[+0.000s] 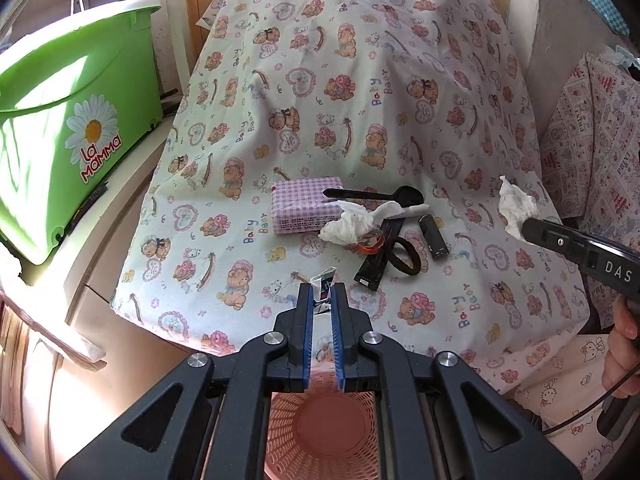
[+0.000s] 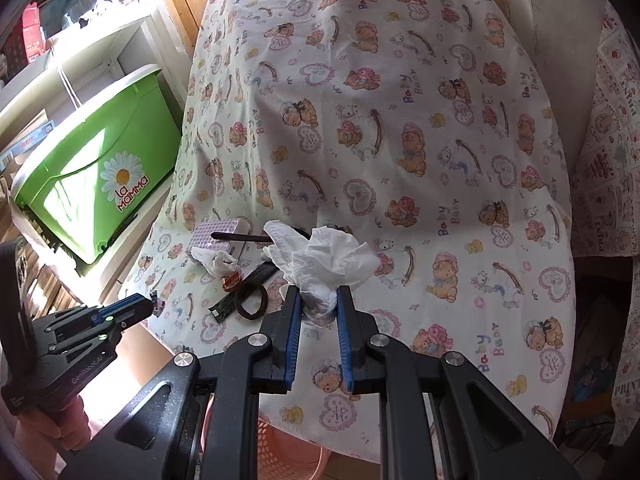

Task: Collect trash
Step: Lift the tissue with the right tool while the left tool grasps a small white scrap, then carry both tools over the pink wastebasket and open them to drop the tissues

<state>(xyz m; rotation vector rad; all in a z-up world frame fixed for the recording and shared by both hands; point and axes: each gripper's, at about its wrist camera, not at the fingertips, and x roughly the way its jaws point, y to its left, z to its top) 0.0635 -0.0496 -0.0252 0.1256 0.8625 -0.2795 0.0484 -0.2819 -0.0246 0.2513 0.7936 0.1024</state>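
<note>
Two pieces of trash are pinched at once, one per gripper. The left gripper [image 1: 321,294] has its jaws pressed onto a small torn wrapper [image 1: 323,285], held above the near edge of the bear-print tablecloth [image 1: 360,100]. The right gripper [image 2: 319,300] squeezes a crumpled white tissue [image 2: 326,260] between its blue pads [image 2: 293,320], raised off the cloth. More litter lies on the table: a second crumpled tissue [image 1: 346,226], a black plastic spoon [image 1: 376,195] resting partly on a pink checked packet [image 1: 306,206], a flat black sachet [image 1: 378,258], a dark hair tie [image 1: 406,256], an orange ring [image 1: 370,246] and a small dark cylinder [image 1: 433,237]. A pink mesh basket [image 1: 326,420] sits below the left gripper. A green "La Mamma" tub [image 1: 72,120] stands on the left.
</note>
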